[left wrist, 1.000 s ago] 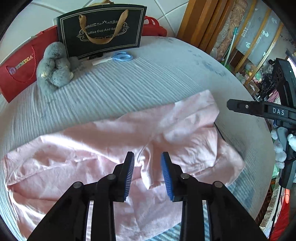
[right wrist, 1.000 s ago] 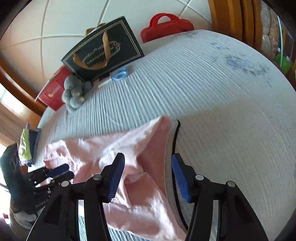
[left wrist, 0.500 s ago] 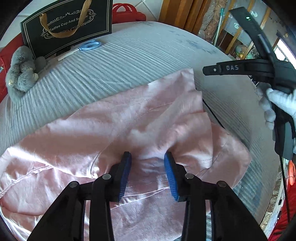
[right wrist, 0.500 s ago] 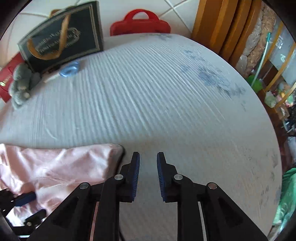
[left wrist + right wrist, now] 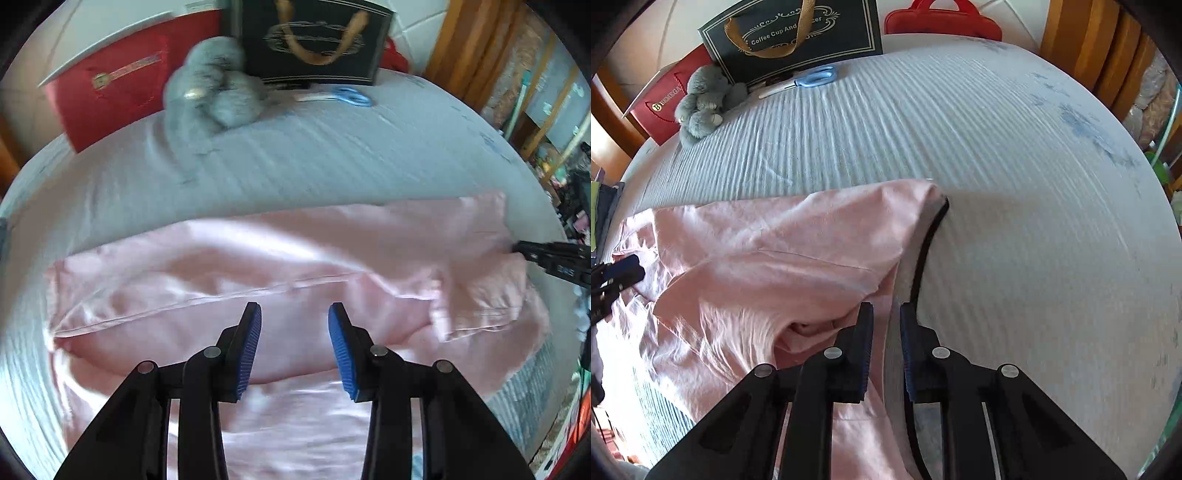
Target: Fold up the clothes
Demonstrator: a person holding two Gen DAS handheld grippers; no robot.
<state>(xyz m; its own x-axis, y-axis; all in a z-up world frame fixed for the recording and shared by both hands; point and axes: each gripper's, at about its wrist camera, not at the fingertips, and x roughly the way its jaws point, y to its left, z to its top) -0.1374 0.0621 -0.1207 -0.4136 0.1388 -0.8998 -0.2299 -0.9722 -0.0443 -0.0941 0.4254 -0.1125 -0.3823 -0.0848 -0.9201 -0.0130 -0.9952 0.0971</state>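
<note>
So the pink garment (image 5: 288, 266) is spread across the near half of a round table with a pale ribbed cloth (image 5: 1015, 221), lying rumpled with a long seam running across it and one pointed corner reaching toward the middle of the table. A thin black strip (image 5: 923, 251) runs along the garment's right edge.

The left gripper (image 5: 294, 345) hovers over the near middle of the garment with its blue pads set fairly wide apart, nothing between them as far as I can see. That view is a bit smeared, so I can't tell whether the tips touch the fabric.

The right gripper (image 5: 886, 343) is at the garment's right edge, fingers drawn close with only a narrow gap. Pink fabric bunches up right against the left finger, but whether it's actually pinched between the pads I honestly cannot tell.

At the far left of the table sits a grey plush toy (image 5: 703, 107), just beside a dark gift bag (image 5: 798, 37) with gold handles that stands upright at the far edge. Blue-handled scissors (image 5: 809, 79) lie in front of the bag. A red bag (image 5: 114, 88) leans at the far left, and a second red bag (image 5: 942, 22) stands at the far edge to the right of the dark one.
</note>
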